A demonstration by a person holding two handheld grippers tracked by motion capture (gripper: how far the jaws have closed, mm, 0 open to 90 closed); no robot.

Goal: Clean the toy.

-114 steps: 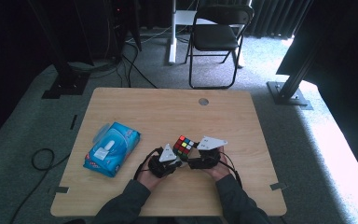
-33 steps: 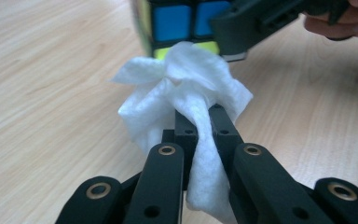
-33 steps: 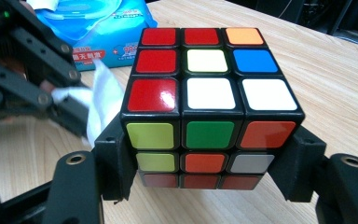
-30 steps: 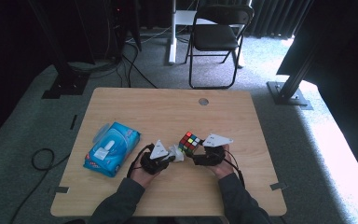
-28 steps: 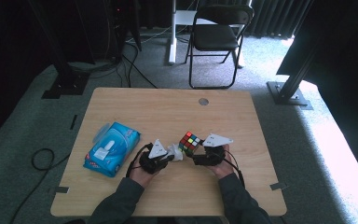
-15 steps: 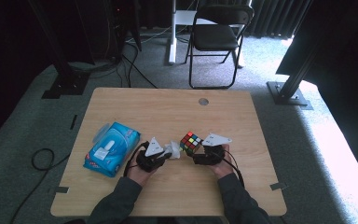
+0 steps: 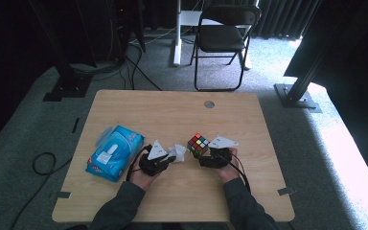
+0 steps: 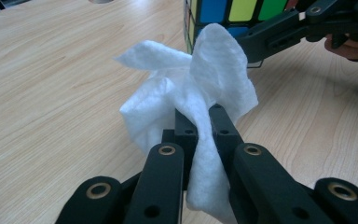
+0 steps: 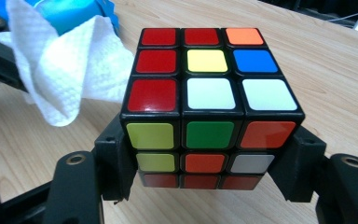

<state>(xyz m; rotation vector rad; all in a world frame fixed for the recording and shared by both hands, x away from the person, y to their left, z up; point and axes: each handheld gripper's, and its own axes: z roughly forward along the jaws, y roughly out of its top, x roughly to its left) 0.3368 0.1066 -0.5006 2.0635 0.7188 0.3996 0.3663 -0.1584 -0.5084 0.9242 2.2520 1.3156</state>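
Near table's front edge, right gripper (image 7: 206, 157) clamps puzzle cube (image 9: 200, 102), its underside hidden btwn jaws; left gripper (image 7: 172, 158) pinches white tissue (image 8: 191, 98), which hides part of cube's side.

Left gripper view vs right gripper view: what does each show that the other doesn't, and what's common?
Left gripper view alone: the left gripper, its jaws pinching the white wipe, and a hand at the far right edge.

Right gripper view alone: the right gripper clamped on the cube's sides, the cube's whole top face of red, yellow, white, orange and blue stickers, and the blue wipes pack.

Both: wipe, cube, wooden table.
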